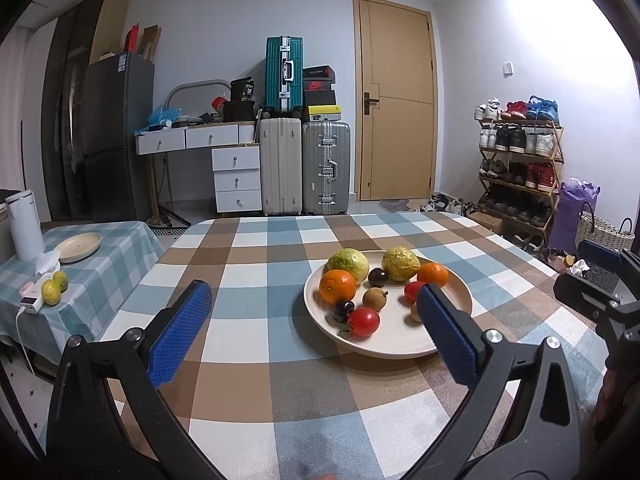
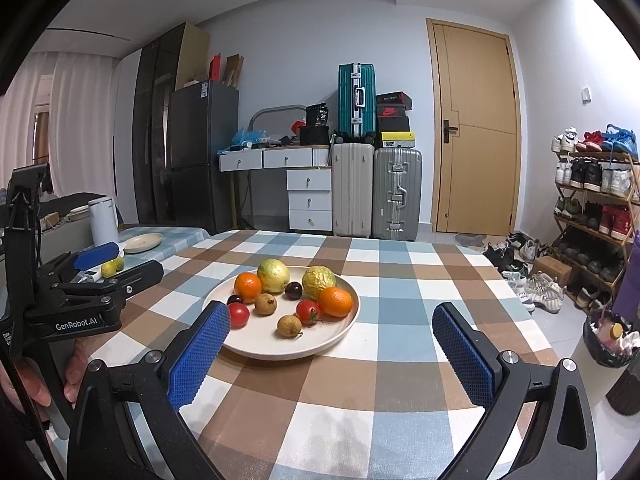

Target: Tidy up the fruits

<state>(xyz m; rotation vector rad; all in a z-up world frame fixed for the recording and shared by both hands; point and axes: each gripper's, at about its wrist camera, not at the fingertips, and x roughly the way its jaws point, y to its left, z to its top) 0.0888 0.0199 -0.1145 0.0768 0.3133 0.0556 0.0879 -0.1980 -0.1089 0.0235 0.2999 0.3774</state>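
Observation:
A cream plate [image 1: 384, 350] [image 2: 280, 354] sits on the checked tablecloth and holds two oranges [image 1: 337, 286] [image 2: 335, 301], two yellow-green fruits [image 1: 349, 264] [image 2: 318, 281], two red tomatoes [image 1: 363, 322] [image 2: 307, 311], two dark round fruits [image 1: 378, 277] and two brown longans [image 1: 375, 298]. My left gripper [image 1: 313, 289] is open just short of the plate's near left side; its right finger hides part of one longan. My right gripper [image 2: 330, 309] is open in front of the plate's near right side. Neither holds anything.
A low side table to the left carries an empty beige plate [image 1: 78, 246] [image 2: 142, 242], two small yellow-green fruits [image 1: 54, 288] [image 2: 112, 268], a white kettle [image 1: 26, 226] and a charger. Suitcases, a desk, a door and a shoe rack [image 1: 520, 168] stand behind the table.

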